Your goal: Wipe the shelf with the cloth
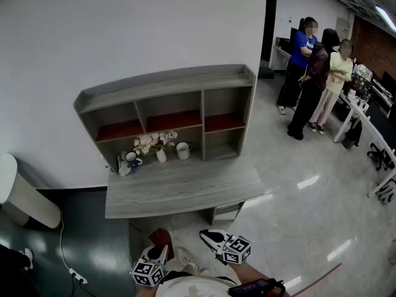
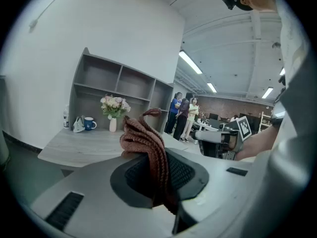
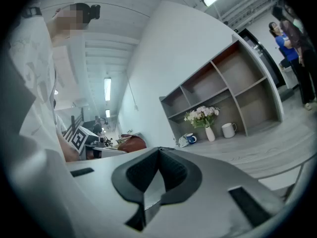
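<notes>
The grey shelf unit [image 1: 167, 98] stands on a grey desk [image 1: 185, 190] against the white wall, with red-brown boards in its upper compartments. It also shows in the left gripper view as the shelf unit [image 2: 116, 86] and in the right gripper view as the shelf unit [image 3: 228, 88]. Low in the head view, short of the desk's front edge, my left gripper [image 1: 159, 250] is shut on a brown knitted cloth [image 1: 163, 235]. The cloth [image 2: 146, 145] bunches up between its jaws. My right gripper [image 1: 208, 236] hovers beside it; the right gripper [image 3: 158, 170] is shut with nothing in it.
On the desk under the shelf stand a vase of pale flowers [image 1: 159, 146], a white mug [image 1: 183, 150], a blue mug [image 1: 132, 160] and a small white bag. Three people [image 1: 315, 79] stand at the back right near office tables. A white rounded object [image 1: 21, 197] sits at the left.
</notes>
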Demonstrator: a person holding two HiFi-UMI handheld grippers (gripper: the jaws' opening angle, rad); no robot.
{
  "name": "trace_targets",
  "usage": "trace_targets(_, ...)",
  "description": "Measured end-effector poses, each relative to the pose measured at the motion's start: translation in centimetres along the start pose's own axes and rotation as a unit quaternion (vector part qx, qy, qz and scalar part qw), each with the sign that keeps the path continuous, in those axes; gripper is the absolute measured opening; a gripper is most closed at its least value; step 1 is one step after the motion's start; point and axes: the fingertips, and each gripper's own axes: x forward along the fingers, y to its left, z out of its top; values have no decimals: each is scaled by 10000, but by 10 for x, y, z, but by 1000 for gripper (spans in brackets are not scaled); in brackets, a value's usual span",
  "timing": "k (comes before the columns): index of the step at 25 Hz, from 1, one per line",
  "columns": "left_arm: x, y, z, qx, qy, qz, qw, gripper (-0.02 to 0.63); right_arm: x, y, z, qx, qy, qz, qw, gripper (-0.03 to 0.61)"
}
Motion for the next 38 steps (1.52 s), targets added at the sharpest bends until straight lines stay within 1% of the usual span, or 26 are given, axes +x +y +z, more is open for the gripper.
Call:
trace_targets(5, -2, 6, 3, 50, -62, -32, 10000, 67, 7, 6, 2, -79, -5, 45, 10000, 3)
trace_targets(11, -4, 6, 3, 112, -39, -49, 9999, 67, 11, 8, 3, -55, -73, -22, 10000, 3)
trace_targets(22, -23, 25, 2, 54, -59, 259, 9996, 67, 34, 18, -2, 49, -18, 219, 9997, 5)
trace_targets(28, -27, 41, 6, -113, -98, 458, 9988, 67, 52, 19, 2, 52, 107, 349, 9993, 5)
trace_targets(32, -23, 53, 2, -198, -91, 523, 9984, 67, 63, 13, 2, 17, 161, 370, 9992, 5)
trace_targets(35, -14, 63, 0, -294, -56, 561, 9980, 67, 71, 3, 3, 59, 206, 340, 9992, 5)
trace_targets(38, 4, 71, 7, -357, -54, 516, 9980, 67, 74, -11, 7, 82, 237, 258, 9994, 5)
